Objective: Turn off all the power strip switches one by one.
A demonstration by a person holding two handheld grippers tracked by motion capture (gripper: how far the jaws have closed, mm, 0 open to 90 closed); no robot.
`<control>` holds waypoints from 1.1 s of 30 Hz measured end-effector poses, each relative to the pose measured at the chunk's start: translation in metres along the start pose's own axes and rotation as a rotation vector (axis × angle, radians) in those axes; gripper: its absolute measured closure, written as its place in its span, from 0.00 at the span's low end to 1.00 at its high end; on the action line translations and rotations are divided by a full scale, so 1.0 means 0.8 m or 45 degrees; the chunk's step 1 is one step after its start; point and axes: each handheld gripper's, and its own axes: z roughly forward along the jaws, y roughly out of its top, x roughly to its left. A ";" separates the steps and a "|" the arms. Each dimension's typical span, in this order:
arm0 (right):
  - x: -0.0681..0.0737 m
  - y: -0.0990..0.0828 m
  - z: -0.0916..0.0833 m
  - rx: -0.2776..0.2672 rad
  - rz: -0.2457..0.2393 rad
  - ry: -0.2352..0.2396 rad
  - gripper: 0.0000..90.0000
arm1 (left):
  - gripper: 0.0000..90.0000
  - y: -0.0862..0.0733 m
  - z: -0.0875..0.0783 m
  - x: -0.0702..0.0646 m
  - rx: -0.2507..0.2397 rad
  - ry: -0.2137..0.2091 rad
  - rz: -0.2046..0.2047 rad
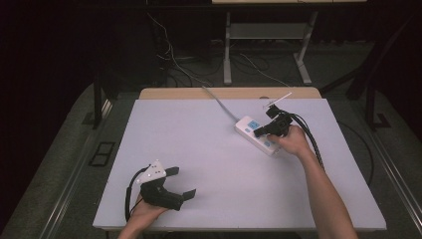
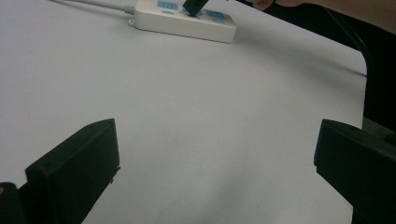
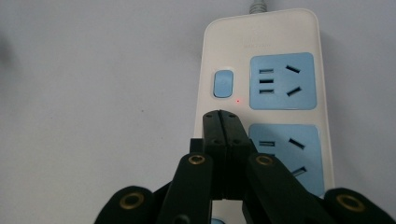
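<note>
You are holding your right gripper (image 1: 262, 130) over the white power strip (image 1: 249, 130), which is lying at an angle on the far right part of the table (image 1: 199, 149), its grey cord (image 1: 219, 103) running off toward the far edge. In the right gripper view your jaws are pressed flat together with nothing between them, and their tips (image 3: 221, 119) are sitting over the strip's (image 3: 280, 37) left edge, just below the small blue switch (image 3: 222, 83) and the tiny red light (image 3: 238, 100) beside it. Two blue sockets (image 3: 281, 80) are showing to the right of the jaws, one above the other. Whether the tips are touching the strip cannot be told. Your right hand (image 1: 293, 139) is wrapping the gripper's body, with black cables trailing back along your forearm.

Your left gripper (image 1: 179, 181) is resting low at the near left of the table, well apart from the strip, held in your left hand (image 1: 144, 211). Its jaws are standing wide apart and empty. In the left gripper view they are framing bare table (image 2: 196, 140), with the power strip (image 2: 154, 21) lying far off at the top and the other gripper's black tip (image 2: 194, 6) over it.
</note>
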 end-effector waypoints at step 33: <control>0.007 -0.007 0.002 -0.042 -0.024 -0.046 1.00 | 0.00 -0.001 0.003 -0.003 0.018 -0.001 0.014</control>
